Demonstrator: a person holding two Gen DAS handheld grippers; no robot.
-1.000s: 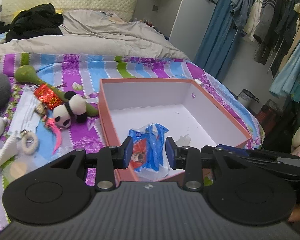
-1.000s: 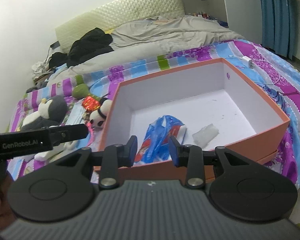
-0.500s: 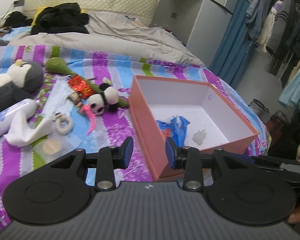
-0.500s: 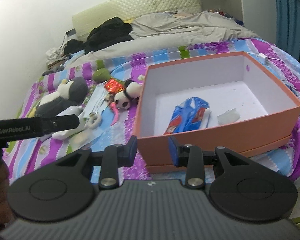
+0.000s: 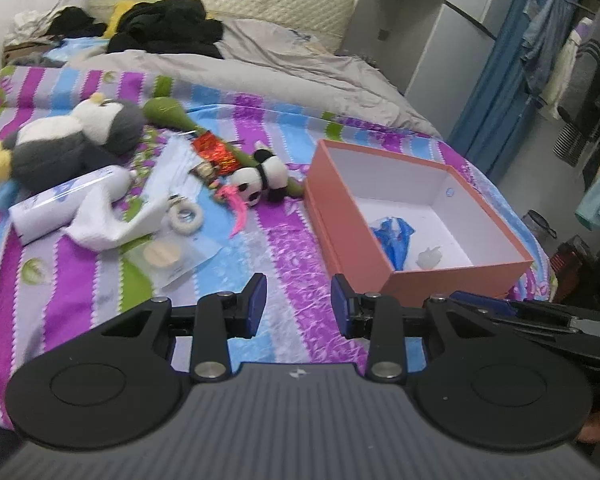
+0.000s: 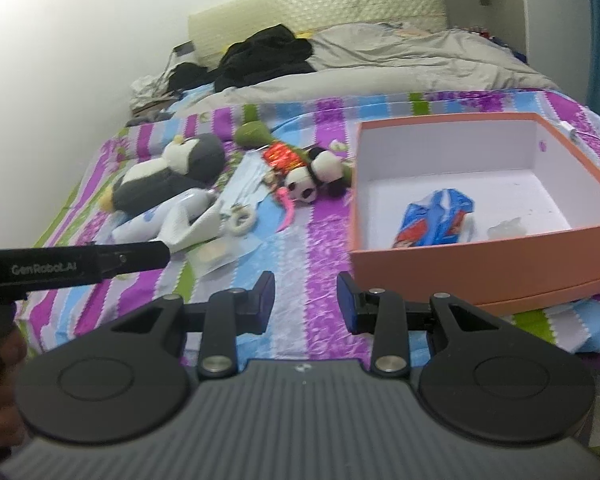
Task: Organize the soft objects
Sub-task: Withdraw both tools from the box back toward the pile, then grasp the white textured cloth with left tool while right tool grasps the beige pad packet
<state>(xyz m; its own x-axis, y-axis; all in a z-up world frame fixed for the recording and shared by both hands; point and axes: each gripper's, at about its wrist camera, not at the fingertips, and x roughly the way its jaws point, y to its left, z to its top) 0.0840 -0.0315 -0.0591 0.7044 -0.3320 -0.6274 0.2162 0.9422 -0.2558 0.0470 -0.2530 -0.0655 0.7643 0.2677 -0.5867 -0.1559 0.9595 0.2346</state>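
An orange box point(image 5: 342, 224) point(image 6: 480, 268) with a white inside sits on the striped bedspread. It holds a blue plastic packet point(image 5: 392, 238) point(image 6: 434, 222) and a small clear lump point(image 5: 430, 258). Left of it lie a panda plush point(image 5: 260, 178) point(image 6: 312, 176), a grey penguin plush point(image 5: 72, 142) point(image 6: 172, 172), a green plush point(image 5: 168, 112), a white sock point(image 5: 100, 220) and a white ring point(image 5: 185, 218). My left gripper point(image 5: 299, 306) is open and empty above the bedspread, left of the box's near corner. My right gripper point(image 6: 305, 302) is open and empty, just left of the box.
A white bottle point(image 5: 64, 204), a flat clear packet point(image 5: 172, 258) and a blue face mask point(image 6: 246, 184) lie among the toys. A grey duvet point(image 5: 268, 68) and black clothes point(image 5: 168, 32) cover the far bed. A wardrobe and hanging clothes point(image 5: 572, 60) stand at right.
Both grippers have pulled back and swung left, away from over the box. The toys on the left have come into fuller view. Both stay open and empty.
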